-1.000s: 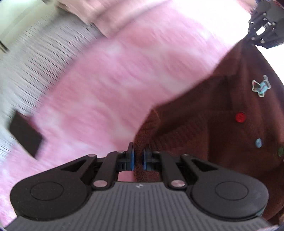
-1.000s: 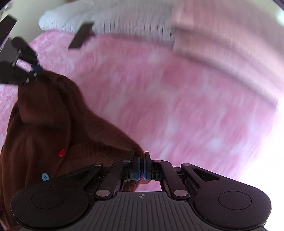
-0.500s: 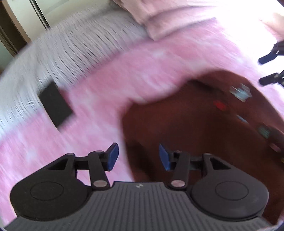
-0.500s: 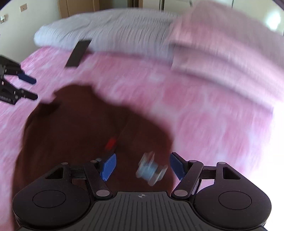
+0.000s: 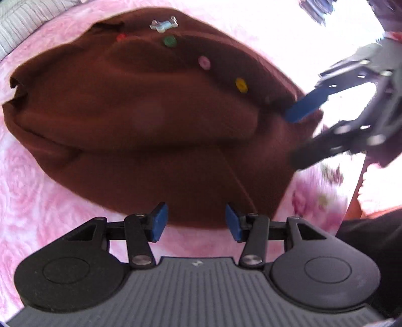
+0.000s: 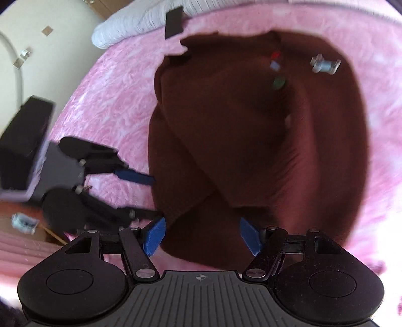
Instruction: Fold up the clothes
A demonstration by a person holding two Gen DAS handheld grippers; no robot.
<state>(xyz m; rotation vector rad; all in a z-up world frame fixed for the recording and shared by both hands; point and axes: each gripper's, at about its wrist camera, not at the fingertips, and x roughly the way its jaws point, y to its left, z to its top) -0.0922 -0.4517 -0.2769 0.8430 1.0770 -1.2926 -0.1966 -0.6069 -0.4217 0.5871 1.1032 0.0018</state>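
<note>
A brown knit cardigan (image 5: 150, 120) lies loosely spread on the pink bedspread (image 5: 30, 201), with coloured buttons and a pale bone-shaped patch (image 5: 163, 24) near its far end. My left gripper (image 5: 196, 223) is open just above the cardigan's near edge, holding nothing. My right gripper (image 5: 310, 130) shows at the right, open over the cardigan's right edge. In the right wrist view the cardigan (image 6: 251, 140) fills the middle. The right gripper (image 6: 201, 236) is open over its near edge, and the left gripper (image 6: 140, 195) stands open beside its left edge.
A grey striped pillow (image 6: 135, 25) and a flat black object (image 6: 173, 21) lie at the bed's far end. A cream wall (image 6: 37, 63) is at the left. Floral fabric (image 5: 316, 198) and a person's dark clothing (image 5: 371, 241) are near the bed's edge.
Both grippers, shut on the cardigan's corners a second ago, have opened and let go. The cardigan has dropped flat onto the bed, and both grippers have pulled back to its near end.
</note>
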